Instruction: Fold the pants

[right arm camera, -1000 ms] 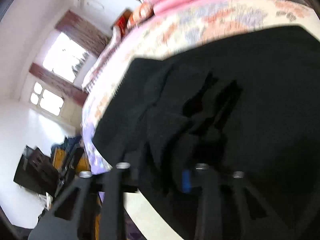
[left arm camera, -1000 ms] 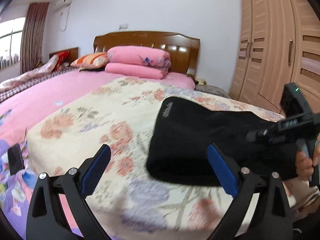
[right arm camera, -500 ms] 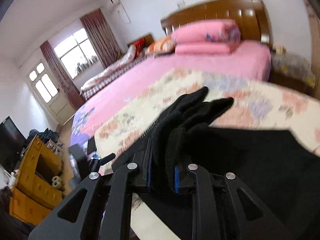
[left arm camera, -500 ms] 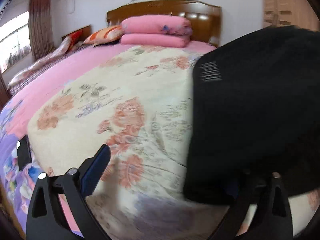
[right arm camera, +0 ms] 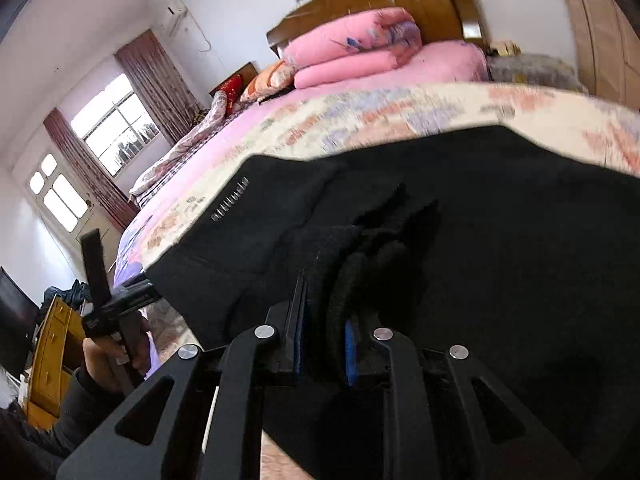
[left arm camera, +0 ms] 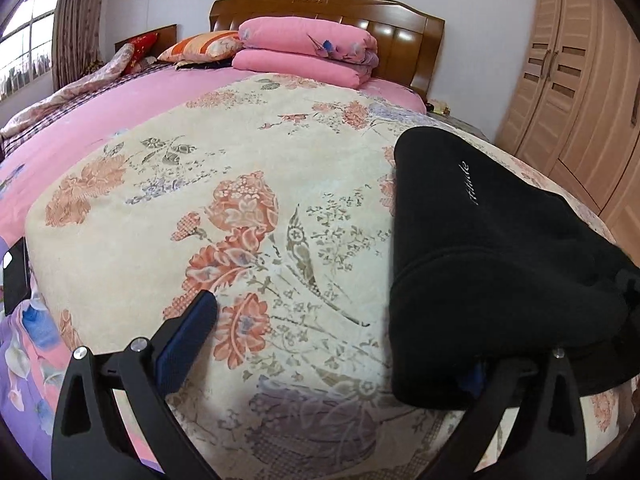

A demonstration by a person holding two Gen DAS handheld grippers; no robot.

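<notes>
The black pants [left arm camera: 492,264] lie folded in a thick bundle on the floral blanket [left arm camera: 248,216] at the right of the left wrist view, with white lettering on top. My left gripper [left arm camera: 328,344] is open; its left finger [left arm camera: 188,332] is over bare blanket and its right finger is hidden under the pants' near edge. In the right wrist view the pants [right arm camera: 500,216] fill the middle. My right gripper [right arm camera: 324,344] is shut on a bunched fold of the pants, and the left gripper [right arm camera: 116,304] shows at the left in a hand.
The bed carries a pink sheet [left arm camera: 120,108], a folded pink quilt [left arm camera: 308,48] and pillows by the wooden headboard [left arm camera: 328,4]. A wooden wardrobe [left arm camera: 576,80] stands at the right. A window [right arm camera: 116,120] and a yellow cabinet [right arm camera: 52,356] are at the left.
My right gripper lifted a fold of the pants, then came down low over the bundle. The pants have dropped back onto the blanket, and the left gripper has moved in beside their near edge.
</notes>
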